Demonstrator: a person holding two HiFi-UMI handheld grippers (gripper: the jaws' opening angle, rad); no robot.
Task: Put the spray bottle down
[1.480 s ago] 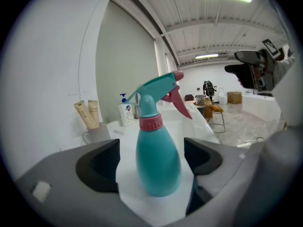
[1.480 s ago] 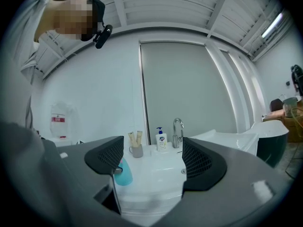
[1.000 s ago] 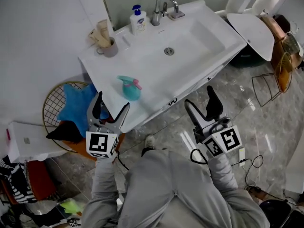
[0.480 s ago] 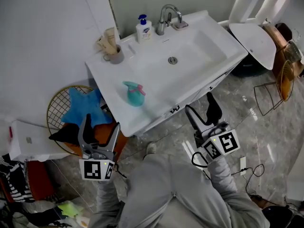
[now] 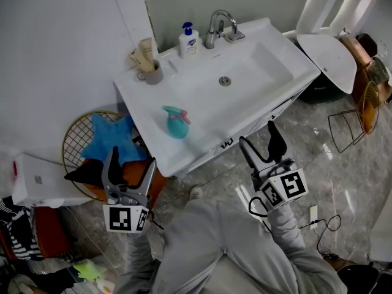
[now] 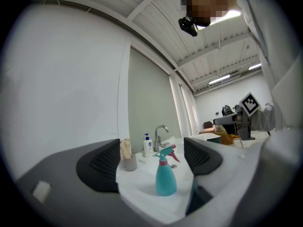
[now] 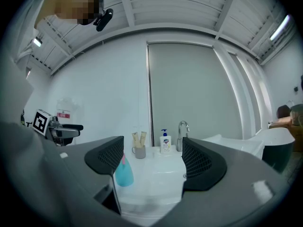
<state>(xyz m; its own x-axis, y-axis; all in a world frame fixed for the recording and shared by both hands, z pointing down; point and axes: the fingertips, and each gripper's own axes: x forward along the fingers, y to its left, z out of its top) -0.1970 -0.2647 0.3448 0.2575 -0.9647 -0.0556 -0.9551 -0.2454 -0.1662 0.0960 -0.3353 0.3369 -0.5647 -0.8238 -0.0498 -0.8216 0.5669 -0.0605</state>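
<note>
Your teal spray bottle [image 5: 176, 122] stands upright on the white sink top [image 5: 205, 103], near its front edge and well apart from both grippers. Your left gripper [image 5: 131, 161] is low, in front of the sink, beside a wire basket [image 5: 72, 141] with a blue cloth [image 5: 109, 141] in it. Its jaws are apart. Your right gripper [image 5: 257, 136] is over the floor, jaws apart too. A soap bottle [image 5: 188, 41], a tap [image 5: 217, 24] and a cup [image 5: 152, 73] sit at the back.

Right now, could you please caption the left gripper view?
Open left gripper faces the teal spray bottle, upright on the sink counter.
</note>
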